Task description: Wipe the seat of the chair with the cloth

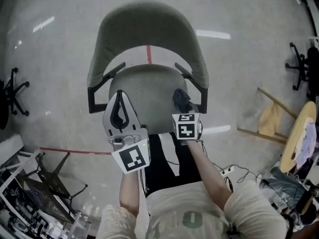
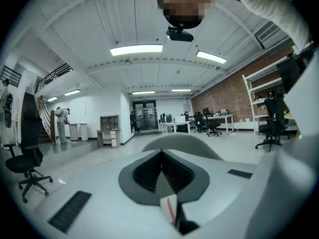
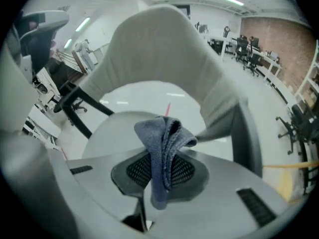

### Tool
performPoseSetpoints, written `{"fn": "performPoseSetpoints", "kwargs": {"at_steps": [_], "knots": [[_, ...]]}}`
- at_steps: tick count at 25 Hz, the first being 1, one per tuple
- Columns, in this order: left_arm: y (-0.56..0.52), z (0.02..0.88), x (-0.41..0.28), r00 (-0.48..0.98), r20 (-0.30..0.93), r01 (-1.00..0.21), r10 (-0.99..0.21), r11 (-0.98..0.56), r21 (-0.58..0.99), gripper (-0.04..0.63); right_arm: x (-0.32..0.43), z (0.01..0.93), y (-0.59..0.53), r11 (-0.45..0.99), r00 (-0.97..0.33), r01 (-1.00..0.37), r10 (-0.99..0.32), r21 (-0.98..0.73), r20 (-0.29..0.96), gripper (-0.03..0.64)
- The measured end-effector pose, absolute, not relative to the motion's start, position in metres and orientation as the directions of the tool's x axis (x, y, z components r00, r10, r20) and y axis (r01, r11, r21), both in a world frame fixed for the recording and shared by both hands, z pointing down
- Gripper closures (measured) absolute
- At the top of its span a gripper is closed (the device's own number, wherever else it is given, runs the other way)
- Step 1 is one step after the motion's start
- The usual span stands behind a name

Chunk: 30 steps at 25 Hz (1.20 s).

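Observation:
A grey chair with a curved backrest (image 1: 149, 21) stands in front of me, its seat (image 1: 147, 86) bare. In the right gripper view the seat (image 3: 117, 128) lies just beyond the jaws and the backrest (image 3: 164, 49) rises behind it. My right gripper (image 1: 182, 105) hovers over the seat's near right part, shut on a dark blue cloth (image 1: 180, 98). The cloth (image 3: 162, 148) bunches above the jaws and hangs down between them. My left gripper (image 1: 119, 94) is over the seat's near left edge, tilted up toward the room, shut (image 2: 161, 156) with nothing in it.
Black armrests (image 1: 97, 91) flank the seat. Office chair bases stand at far left (image 1: 12, 91) and far right (image 1: 301, 63). A wooden stool (image 1: 271, 118) and round table (image 1: 299, 133) are at the right. Racks and clutter (image 1: 40, 193) fill the lower left. Red floor tape (image 1: 75, 151) runs left.

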<state>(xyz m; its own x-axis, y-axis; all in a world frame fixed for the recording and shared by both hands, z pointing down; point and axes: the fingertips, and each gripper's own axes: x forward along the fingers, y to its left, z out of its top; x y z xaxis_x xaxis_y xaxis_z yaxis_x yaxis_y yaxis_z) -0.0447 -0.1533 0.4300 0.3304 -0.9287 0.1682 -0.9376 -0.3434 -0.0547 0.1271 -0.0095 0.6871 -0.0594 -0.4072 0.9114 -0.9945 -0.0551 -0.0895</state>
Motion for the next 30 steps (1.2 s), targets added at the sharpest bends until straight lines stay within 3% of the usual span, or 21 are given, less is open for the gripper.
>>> {"fn": "performPoseSetpoints", "kwargs": {"at_steps": [6,12,19,30], "knots": [[-0.182,0.343,-0.053,0.278,0.100,-0.958,-0.955,-0.283,-0.049,0.580,0.124,0.508,-0.155,0.017,-0.074,-0.996,-0.746,-0.093,0.662,0.560],[-0.192,0.230,-0.048,0.300,-0.003,-0.953,-0.954,-0.300,0.036,0.580,0.112,0.312,-0.191,0.107,-0.087,-0.993,-0.941,0.043,0.327,0.560],[-0.166,0.118,-0.067,0.338,-0.164,-0.935,-0.927,-0.350,0.055,0.580,0.063,0.156,-0.160,0.236,-0.236,-0.972,-0.972,-0.015,0.013,0.560],[-0.150,0.094,-0.073,0.367,-0.221,-0.923,-0.903,-0.383,0.029,0.580,0.042,0.119,-0.141,0.288,-0.289,-0.957,-0.954,0.025,-0.077,0.560]]}}
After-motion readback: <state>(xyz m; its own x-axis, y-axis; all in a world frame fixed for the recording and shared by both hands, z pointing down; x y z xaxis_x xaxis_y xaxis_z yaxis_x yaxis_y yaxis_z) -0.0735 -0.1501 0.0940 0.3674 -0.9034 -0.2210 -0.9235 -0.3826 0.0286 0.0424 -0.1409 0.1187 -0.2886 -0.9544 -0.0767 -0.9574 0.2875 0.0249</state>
